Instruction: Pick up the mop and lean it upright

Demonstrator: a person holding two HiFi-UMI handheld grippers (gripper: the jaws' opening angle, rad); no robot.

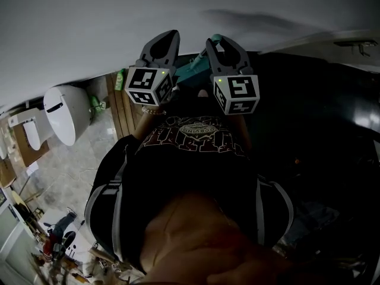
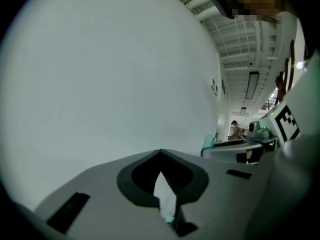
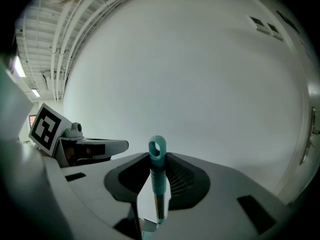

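My right fingers (image 3: pixel 186 178) squeeze the mop handle (image 3: pixel 158 176) near its teal top; I think it's stiff and light. Left fingers (image 2: pixel 137 176) are closed, empty

The mop (image 3: pixel 157 180) stands upright between the jaws of my right gripper (image 3: pixel 158 158), apparently clamped. It has a teal ribbed grip, a hanging loop on top and a silver shaft below.
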